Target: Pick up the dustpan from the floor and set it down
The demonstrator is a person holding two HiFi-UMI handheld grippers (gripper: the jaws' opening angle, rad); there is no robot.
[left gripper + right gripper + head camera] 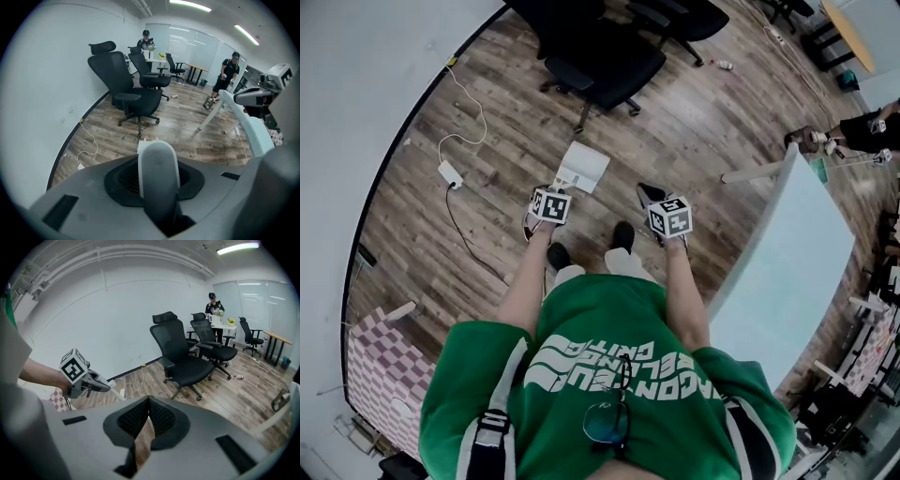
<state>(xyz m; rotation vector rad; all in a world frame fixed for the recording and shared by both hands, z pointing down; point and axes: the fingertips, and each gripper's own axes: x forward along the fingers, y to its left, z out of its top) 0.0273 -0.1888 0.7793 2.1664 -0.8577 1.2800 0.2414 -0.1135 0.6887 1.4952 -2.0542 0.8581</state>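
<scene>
Left hand-held gripper (157,176) — pinching dustpan (583,167) by handle, pan just ahead of jaws, low over floor (694,122). Right hand-held gripper (148,404) — pressed together, empty. Recommended: lower level, seat pan flat, then release.

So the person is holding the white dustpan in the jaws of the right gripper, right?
No, it is the left gripper that is holding the white dustpan, by its handle. The left gripper view shows the handle between those jaws. The right gripper holds nothing.
</scene>
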